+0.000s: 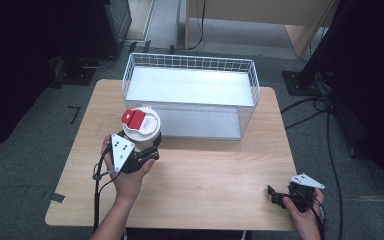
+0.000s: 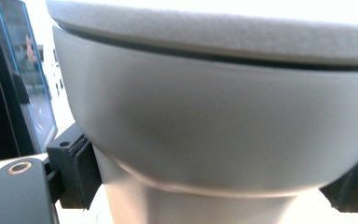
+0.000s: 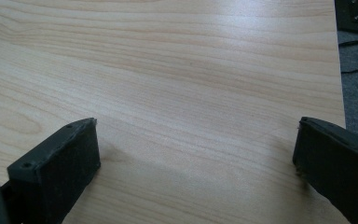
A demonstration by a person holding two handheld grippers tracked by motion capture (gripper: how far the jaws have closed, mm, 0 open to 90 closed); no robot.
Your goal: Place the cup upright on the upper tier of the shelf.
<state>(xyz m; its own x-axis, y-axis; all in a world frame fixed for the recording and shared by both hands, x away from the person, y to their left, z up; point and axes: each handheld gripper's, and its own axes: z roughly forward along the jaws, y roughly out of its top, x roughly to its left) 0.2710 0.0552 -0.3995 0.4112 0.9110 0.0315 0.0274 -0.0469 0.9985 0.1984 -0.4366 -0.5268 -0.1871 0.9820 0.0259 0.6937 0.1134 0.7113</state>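
The wooden table [image 1: 205,165] carries a white wire basket [image 1: 190,95] along its far side, with a pale flat floor and nothing in it. Just in front of the basket's near-left corner stands a white lidded cup [image 1: 141,126], its round lid topped with a red flip tab [image 1: 134,118].

The left gripper [image 1: 147,150] is at the cup: in the left gripper view the cup's body [image 2: 214,140] sits squarely between the two black jaws, one pad pressed to each side just below the flared rim, so the jaws stand closed on it around a fairly wide span. The right gripper [image 1: 280,196] rests near the table's near-right edge, well apart from the cup, its jaws spread wide over bare wood and holding nothing.

The cup looks like smooth, matte plastic or coated paper, probably light and thin-walled; whether it holds liquid cannot be told. Its taper means the wall could slip downward through the pads, so the hold just under the wider upper band, where the step gives a ledge, seems the safest place. A hard squeeze may dent the wall or pop the lid, so moderate pressure and an upright carry appear wise.
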